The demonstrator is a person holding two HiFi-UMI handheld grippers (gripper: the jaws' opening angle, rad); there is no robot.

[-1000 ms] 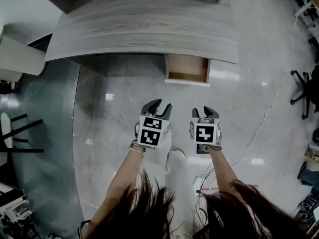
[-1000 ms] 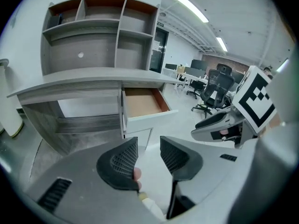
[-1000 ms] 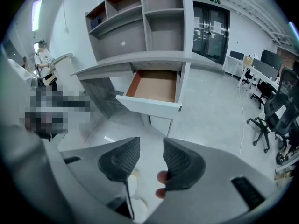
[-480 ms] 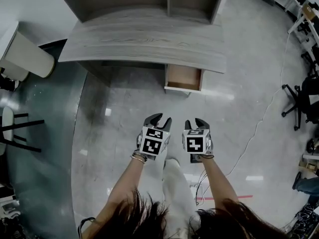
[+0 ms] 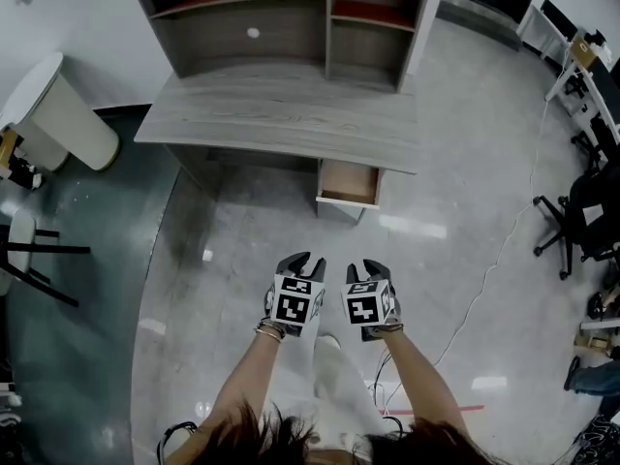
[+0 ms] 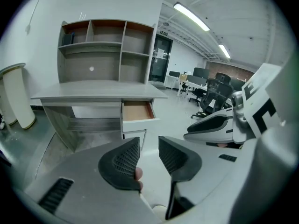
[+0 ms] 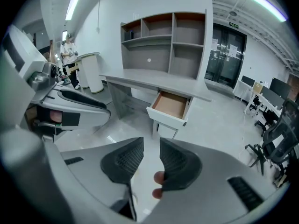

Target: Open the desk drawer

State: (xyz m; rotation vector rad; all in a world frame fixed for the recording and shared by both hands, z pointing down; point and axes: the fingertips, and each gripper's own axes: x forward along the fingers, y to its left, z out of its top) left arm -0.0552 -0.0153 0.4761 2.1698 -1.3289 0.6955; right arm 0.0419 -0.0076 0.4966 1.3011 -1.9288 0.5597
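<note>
The grey wooden desk stands well ahead of me, its small drawer pulled out with a bare brown inside. The left gripper view shows the same drawer, and the right gripper view shows the drawer too. My left gripper and right gripper hang side by side over the floor, far short of the desk. Both point toward the drawer. Their jaws have just been closing and still stand a little apart, with nothing between them.
A shelf unit sits on the desk's back. A white cylinder stands at the left, and office chairs at the right. A cable runs across the glossy floor. A person stands far off.
Both grippers have drawn back from the desk and closer together. The desk and open drawer look smaller and farther. Both pairs of jaws are narrower.
</note>
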